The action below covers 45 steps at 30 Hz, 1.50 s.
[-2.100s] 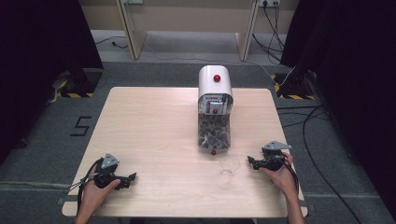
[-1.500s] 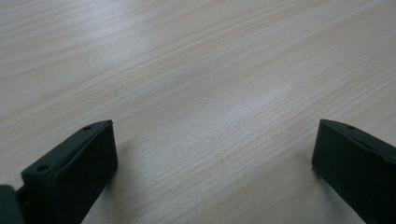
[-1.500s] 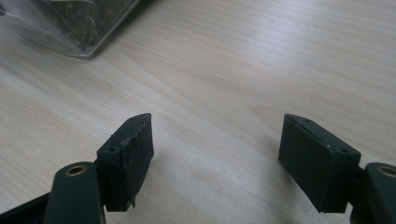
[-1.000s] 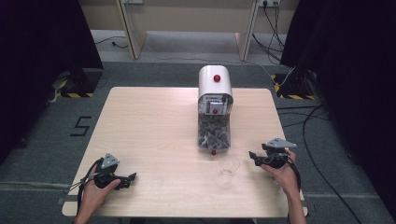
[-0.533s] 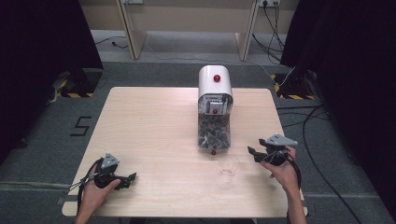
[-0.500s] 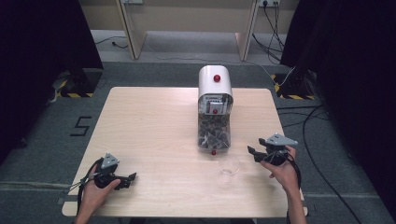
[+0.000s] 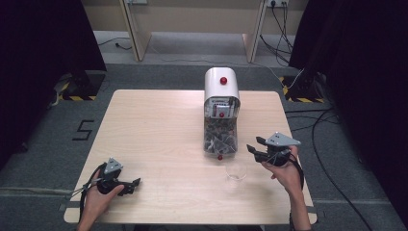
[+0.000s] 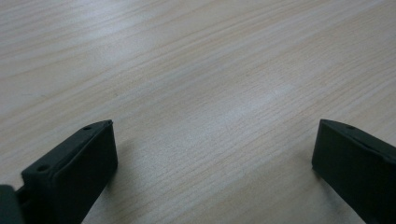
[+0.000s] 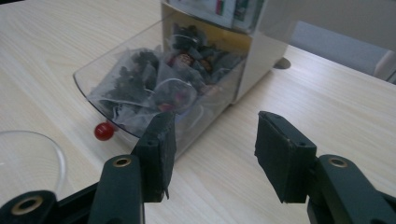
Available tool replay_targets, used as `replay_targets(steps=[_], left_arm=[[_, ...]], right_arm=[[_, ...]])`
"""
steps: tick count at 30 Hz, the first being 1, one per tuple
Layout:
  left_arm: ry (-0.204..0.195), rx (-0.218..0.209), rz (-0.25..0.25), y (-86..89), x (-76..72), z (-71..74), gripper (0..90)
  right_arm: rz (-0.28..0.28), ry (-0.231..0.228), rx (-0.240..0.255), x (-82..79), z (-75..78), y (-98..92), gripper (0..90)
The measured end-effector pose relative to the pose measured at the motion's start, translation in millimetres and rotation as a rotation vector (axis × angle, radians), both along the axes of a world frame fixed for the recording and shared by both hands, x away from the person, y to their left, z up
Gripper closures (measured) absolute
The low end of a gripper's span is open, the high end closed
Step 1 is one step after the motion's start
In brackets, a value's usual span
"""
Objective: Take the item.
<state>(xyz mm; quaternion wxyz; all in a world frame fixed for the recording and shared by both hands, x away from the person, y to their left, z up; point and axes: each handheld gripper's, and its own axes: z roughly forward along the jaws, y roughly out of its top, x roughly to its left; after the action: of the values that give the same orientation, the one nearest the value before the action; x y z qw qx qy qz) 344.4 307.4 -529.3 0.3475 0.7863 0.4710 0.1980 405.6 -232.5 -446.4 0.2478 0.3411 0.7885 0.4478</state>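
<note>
While the right gripper (image 7: 256, 150) is closing its empty jaws partway at four o'clock, approaching the tea-bag dispenser (image 7: 221, 115) near centre, a squarer line-up seems needed; the glass cup (image 7: 236, 172) is waiting nearby. The left gripper (image 7: 131, 185), wide open, is idling at seven o'clock on the pale wooden table (image 7: 159, 125); grey floor and cables are surrounding it.

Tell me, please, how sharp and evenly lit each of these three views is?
High view: evenly lit table, dark curtains at both sides, the clear glass cup faint. Left gripper view: soft glare bands on the wood, the left gripper casting soft shadows. Right gripper view: tea-bag dispenser fairly sharp, the right gripper slightly blurred.
</note>
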Motion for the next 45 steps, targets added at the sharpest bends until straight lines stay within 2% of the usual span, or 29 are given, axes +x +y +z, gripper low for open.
replay_targets(steps=[6,7,11,19,25,45], left_arm=[[0.0,0.0,0.0,0.0,0.0,0.0,0.0],[-0.001,-0.001,0.001,-0.1,0.0,0.0,0.0],[0.0,0.0,0.0,0.0,0.0,0.0,0.0],[0.0,0.0,0.0,0.0,0.0,0.0,0.0],[0.0,0.001,0.0,0.0,0.0,0.0,0.0],[0.0,0.0,0.0,0.0,0.0,0.0,0.0]], right_arm=[[0.045,-0.013,-0.01,0.5,4.8,10.0,51.6],[0.071,-0.023,-0.018,1.8,6.8,14.3,52.8],[0.109,-0.032,-0.008,4.0,9.9,22.5,55.0],[0.162,-0.046,-0.013,11.1,16.5,42.9,55.8],[0.216,-0.052,-0.034,16.1,19.4,59.9,56.6],[0.27,-0.025,-0.083,34.5,10.1,80.8,57.6]])
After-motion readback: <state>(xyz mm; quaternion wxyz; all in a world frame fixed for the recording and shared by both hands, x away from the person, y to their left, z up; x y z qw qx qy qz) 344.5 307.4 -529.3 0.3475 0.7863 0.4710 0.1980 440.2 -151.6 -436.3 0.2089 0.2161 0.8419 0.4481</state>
